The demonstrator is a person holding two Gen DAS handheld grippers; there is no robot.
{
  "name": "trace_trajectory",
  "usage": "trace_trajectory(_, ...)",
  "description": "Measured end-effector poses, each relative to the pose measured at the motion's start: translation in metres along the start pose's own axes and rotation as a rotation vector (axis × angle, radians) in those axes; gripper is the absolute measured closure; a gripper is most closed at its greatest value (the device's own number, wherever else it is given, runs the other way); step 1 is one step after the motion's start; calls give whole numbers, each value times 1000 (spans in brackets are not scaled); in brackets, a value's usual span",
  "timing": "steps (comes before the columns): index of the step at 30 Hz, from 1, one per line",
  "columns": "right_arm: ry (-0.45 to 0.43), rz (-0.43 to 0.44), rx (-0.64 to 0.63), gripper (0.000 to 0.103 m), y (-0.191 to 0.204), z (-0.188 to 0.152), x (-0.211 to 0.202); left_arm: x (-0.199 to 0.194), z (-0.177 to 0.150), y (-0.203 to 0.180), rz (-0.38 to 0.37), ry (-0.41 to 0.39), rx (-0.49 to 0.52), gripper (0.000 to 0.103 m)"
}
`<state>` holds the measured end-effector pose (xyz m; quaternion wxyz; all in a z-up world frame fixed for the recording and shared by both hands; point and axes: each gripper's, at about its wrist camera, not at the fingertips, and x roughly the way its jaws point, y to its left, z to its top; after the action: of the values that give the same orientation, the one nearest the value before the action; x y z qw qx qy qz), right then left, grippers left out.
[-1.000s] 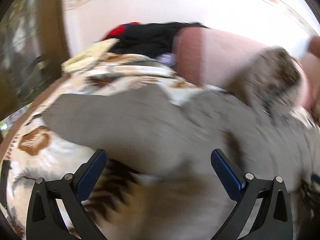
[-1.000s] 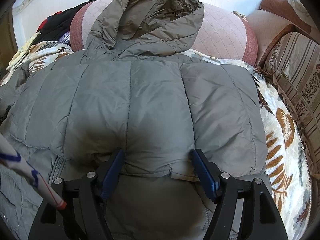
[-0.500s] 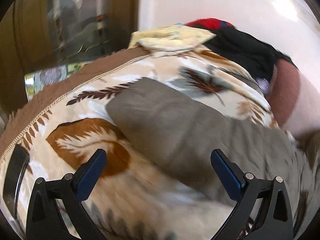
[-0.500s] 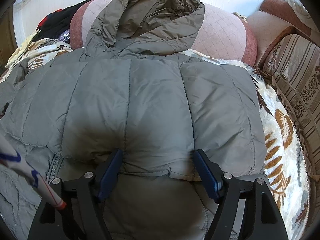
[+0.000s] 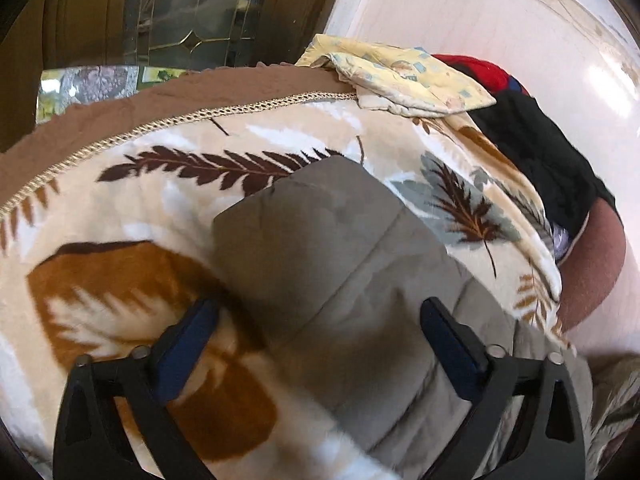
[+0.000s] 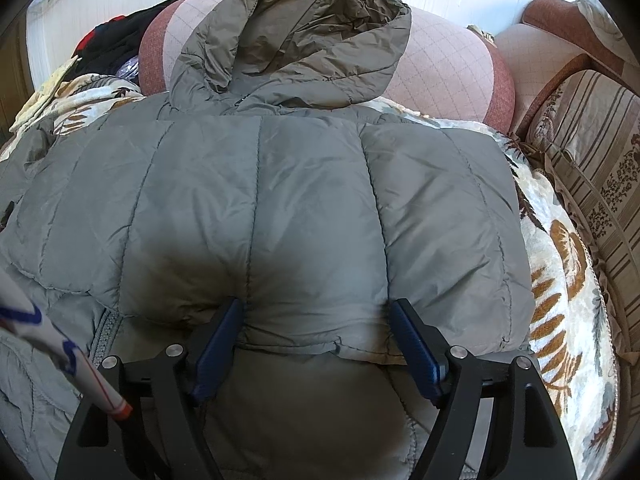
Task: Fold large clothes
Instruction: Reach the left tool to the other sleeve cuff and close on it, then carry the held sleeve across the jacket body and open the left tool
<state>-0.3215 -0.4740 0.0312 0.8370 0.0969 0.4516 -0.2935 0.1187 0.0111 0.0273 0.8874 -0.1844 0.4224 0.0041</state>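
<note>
Grey quilted nylon fills both views: the padded jacket (image 6: 304, 208) lies spread over a leaf-patterned blanket (image 5: 120, 280) on what looks like a bed or sofa, its hood (image 6: 296, 36) propped against a pink bolster (image 6: 448, 68). One sleeve (image 5: 332, 264) reaches out sideways across the blanket, its cuff end away from the camera. The left gripper (image 5: 316, 340) straddles that sleeve and its jaws are closing, with the fabric between them, though the pads do not yet seem to press on it; motion blur along the lower edge makes contact hard to judge. The right gripper (image 6: 316, 336) sits at the folded edge of the jacket's body, a thick puffy roll filling the gap between its blue pads and bulging past them, so it reads as clamped on the jacket. The likeliest trouble is a shallow bite on the sleeve: slick, air-filled quilting squashes and slides, and if only the top layer is pinched the sleeve may slip free mid-fold. The blanket underneath is plush and loose, so a low jaw could catch it along with the sleeve and drag it over. Pulling the sleeve hard might also shift the body fold that the right gripper pins.
</note>
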Motion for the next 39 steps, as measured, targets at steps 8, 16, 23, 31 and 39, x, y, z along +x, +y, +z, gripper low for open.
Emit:
trace_trajectory(8, 1, -4, 0, 20, 1, 0, 3, -1, 4, -9, 8, -54, -5, 88)
trace_trajectory(16, -29, 5, 27, 20, -6, 3, -8, -61, 7, -38, -65, -129, 67, 90)
trace_trajectory(23, -106, -17, 89, 20, -22, 10, -34, -133, -12, -81, -119, -200, 206, 91)
trace_trajectory(31, -66, -14, 97, 16, -30, 12, -24, -210, -37, -128, -181, -243, 324, 91)
trace_trajectory(39, -101, 65, 126, 16, -37, 17, -37, -285, -64, -181, -228, -297, 426, 91)
